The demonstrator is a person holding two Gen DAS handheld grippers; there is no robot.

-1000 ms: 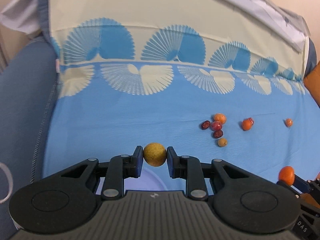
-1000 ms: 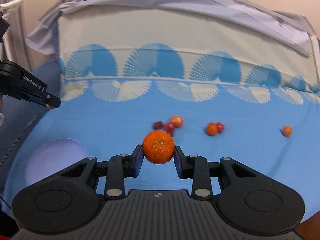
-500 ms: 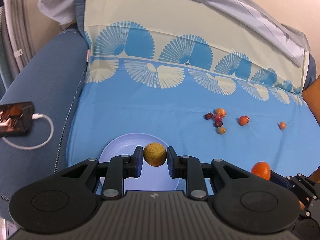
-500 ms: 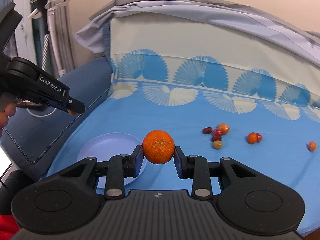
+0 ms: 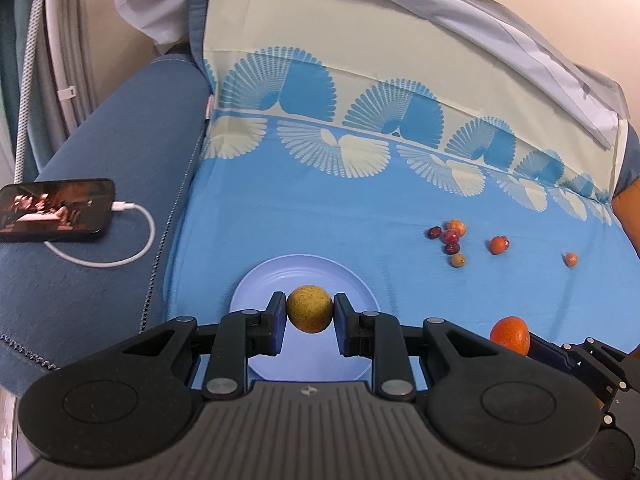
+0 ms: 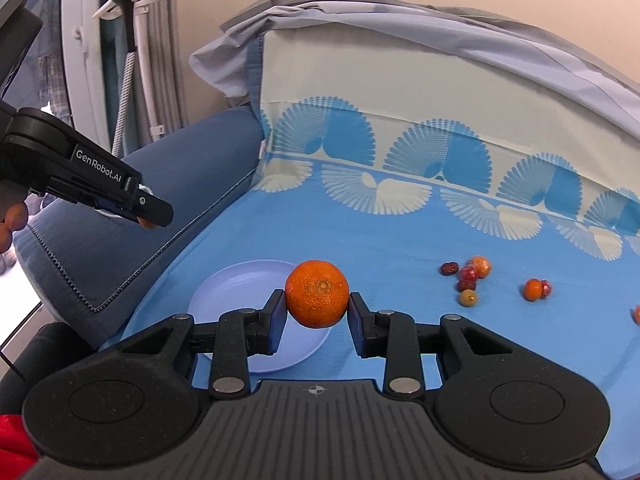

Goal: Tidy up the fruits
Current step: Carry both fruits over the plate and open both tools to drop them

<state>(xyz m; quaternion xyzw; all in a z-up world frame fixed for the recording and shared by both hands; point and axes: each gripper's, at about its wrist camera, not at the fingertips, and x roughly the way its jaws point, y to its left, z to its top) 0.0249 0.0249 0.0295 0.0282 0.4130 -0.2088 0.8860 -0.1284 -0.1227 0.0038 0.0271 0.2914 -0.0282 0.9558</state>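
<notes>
My left gripper (image 5: 309,316) is shut on a small yellow-brown round fruit (image 5: 309,309) and holds it over the pale blue plate (image 5: 276,276). My right gripper (image 6: 315,312) is shut on an orange (image 6: 316,294) just right of the same plate (image 6: 236,292). The orange also shows low at the right in the left wrist view (image 5: 510,334). The left gripper shows at the left in the right wrist view (image 6: 148,216), above the sofa arm. Several small red and orange fruits (image 5: 452,236) (image 6: 468,272) lie scattered on the blue cloth to the right.
The blue patterned cloth (image 5: 320,216) covers a sofa seat and backrest. A phone (image 5: 56,210) with a white charging cable lies on the dark blue sofa arm (image 5: 100,280) at the left. White poles (image 6: 140,52) stand behind the sofa.
Both grippers have pulled back and swung left, each still holding its fruit. The plate, the sofa arm and the phone have come into view.
</notes>
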